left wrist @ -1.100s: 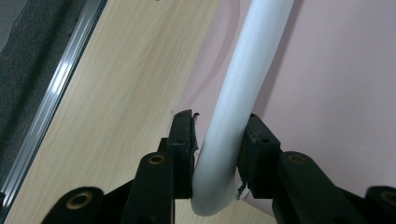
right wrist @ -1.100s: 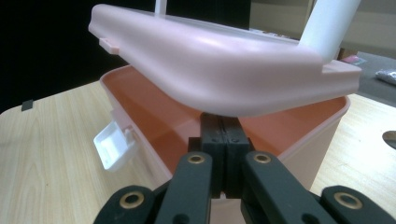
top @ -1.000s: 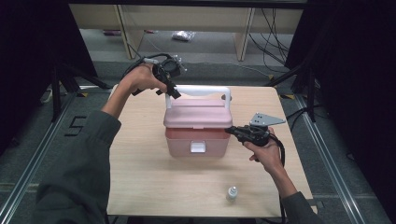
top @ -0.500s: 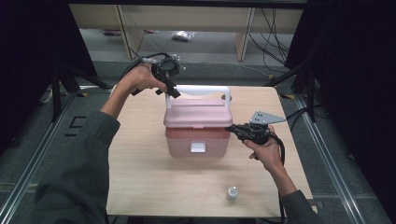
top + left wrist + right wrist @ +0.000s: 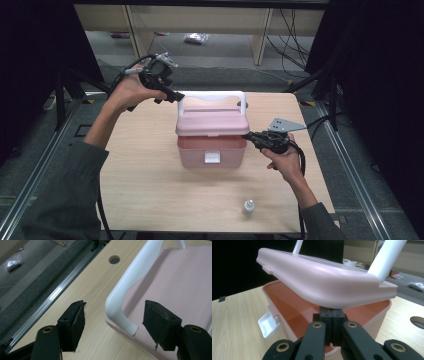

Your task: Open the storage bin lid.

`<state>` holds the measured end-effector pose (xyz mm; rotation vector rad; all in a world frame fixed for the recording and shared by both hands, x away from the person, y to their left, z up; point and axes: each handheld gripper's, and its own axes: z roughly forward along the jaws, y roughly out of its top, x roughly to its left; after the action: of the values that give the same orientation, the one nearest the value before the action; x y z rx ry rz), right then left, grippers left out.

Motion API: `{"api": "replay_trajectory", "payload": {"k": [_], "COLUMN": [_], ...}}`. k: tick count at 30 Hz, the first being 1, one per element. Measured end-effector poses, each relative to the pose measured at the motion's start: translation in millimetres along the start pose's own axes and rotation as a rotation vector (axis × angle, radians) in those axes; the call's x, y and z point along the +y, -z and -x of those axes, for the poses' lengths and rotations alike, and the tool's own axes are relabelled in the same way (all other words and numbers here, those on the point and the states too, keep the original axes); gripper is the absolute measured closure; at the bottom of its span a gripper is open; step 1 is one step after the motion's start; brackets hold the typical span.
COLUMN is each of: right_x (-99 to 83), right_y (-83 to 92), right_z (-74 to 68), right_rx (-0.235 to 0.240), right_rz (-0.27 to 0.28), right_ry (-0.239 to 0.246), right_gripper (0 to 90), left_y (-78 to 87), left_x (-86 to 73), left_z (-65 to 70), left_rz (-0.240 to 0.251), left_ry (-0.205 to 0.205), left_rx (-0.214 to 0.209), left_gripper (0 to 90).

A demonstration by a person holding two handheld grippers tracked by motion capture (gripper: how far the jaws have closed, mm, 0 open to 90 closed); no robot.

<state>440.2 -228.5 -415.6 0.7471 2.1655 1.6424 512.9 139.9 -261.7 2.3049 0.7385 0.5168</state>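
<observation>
Under the lid edge: our right gripper [image 5: 331, 322], jaws pressed together, props the lid [image 5: 322, 282] up.
At the handle: our left gripper [image 5: 115, 326], jaws wide, straddles the white handle [image 5: 125, 290].
Box [image 5: 212, 132]: mid-table [image 5: 150, 175].
Advice: we'd close on the handle before lifting further.

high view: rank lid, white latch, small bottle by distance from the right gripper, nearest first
1. Pink lid: its right edge meets the right gripper.
2. White latch: on the box's front, to that gripper's left.
3. Small bottle: near the table's front edge, farthest.
</observation>
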Motion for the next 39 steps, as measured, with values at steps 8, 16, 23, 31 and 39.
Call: {"api": "replay_trajectory", "payload": {"k": [8, 16, 23, 31, 39], "right_x": [3.3, 12.0, 17.8, 27.7, 34.6], "right_y": [3.0, 4.6, 4.9, 6.0, 3.5], "right_z": [3.1, 5.1, 6.1, 7.3, 10.0], "right_rx": [-0.003, -0.001, -0.017, -0.016, -0.017], "right_rz": [0.001, 0.016, 0.030, 0.042, 0.047], "right_ry": [-0.002, -0.006, 0.004, -0.010, 0.002], "right_gripper": [90.0, 90.0, 90.0, 90.0, 90.0], "left_y": [8.6, -2.5, -16.3, -33.3, -57.1], "left_x": [-38.6, -77.6, -103.7, -121.2, -124.9], "left_z": [-3.9, -10.8, -6.5, 22.1, 54.9], "left_rz": [0.064, 0.085, 0.087, 0.145, 0.165], "left_ry": [0.100, 0.167, 0.214, 0.254, 0.273], "left_rx": [0.037, 0.012, 0.004, 0.014, -0.010], "left_gripper": [32.0, 32.0, 30.9, 29.4, 29.6]}}
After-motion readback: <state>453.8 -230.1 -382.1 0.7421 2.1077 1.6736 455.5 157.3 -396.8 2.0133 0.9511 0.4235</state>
